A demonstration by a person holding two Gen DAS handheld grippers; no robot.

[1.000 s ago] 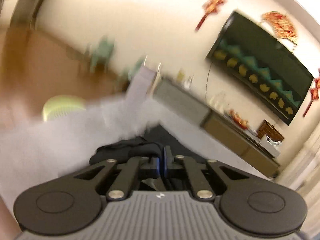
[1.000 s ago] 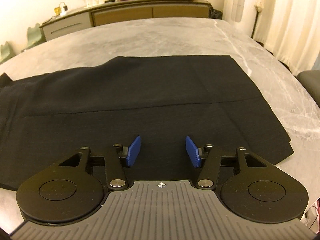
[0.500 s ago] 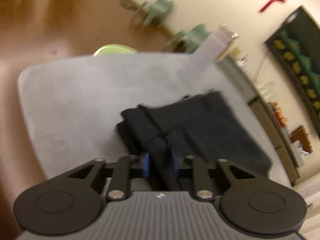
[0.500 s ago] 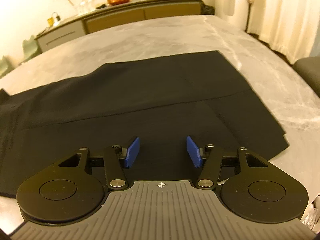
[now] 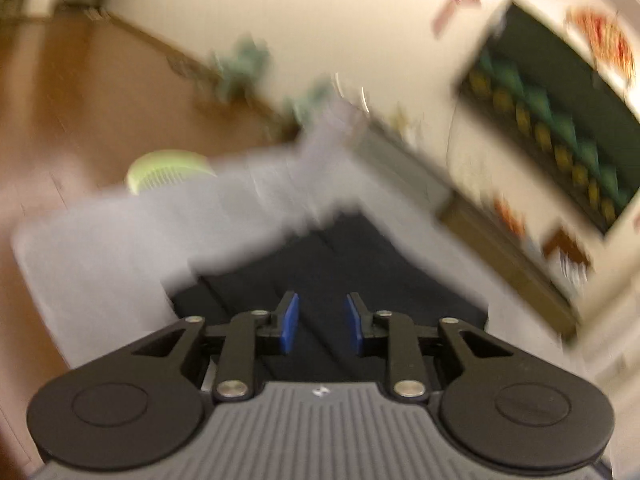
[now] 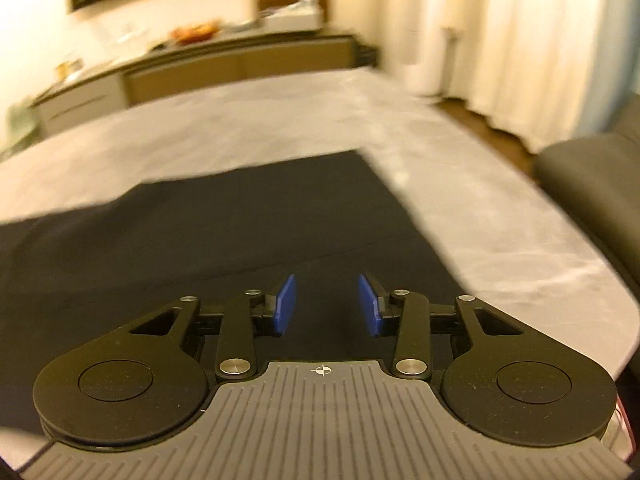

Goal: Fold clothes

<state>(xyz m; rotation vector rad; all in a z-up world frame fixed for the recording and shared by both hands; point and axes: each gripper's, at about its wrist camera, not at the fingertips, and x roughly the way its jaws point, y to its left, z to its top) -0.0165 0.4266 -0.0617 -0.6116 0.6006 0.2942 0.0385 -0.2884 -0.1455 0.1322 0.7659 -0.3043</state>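
Black garment (image 6: 208, 232) limp, thin, light; take at hem corner. Left gripper (image 5: 322, 322) fingers just opening, right gripper (image 6: 327, 305) fingers closing, both apart, empty.

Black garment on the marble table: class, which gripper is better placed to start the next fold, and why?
Probably the right gripper: its open jaws, which have just been closing, hover near the black garment's free corner. The left gripper, jaws just opening, has released.

A pale grey marbled tabletop (image 6: 500, 216) with a rounded edge carries the work. A black garment (image 6: 200, 240) lies spread flat directly on it, one straight edge running diagonally toward the tabletop's near right rim.
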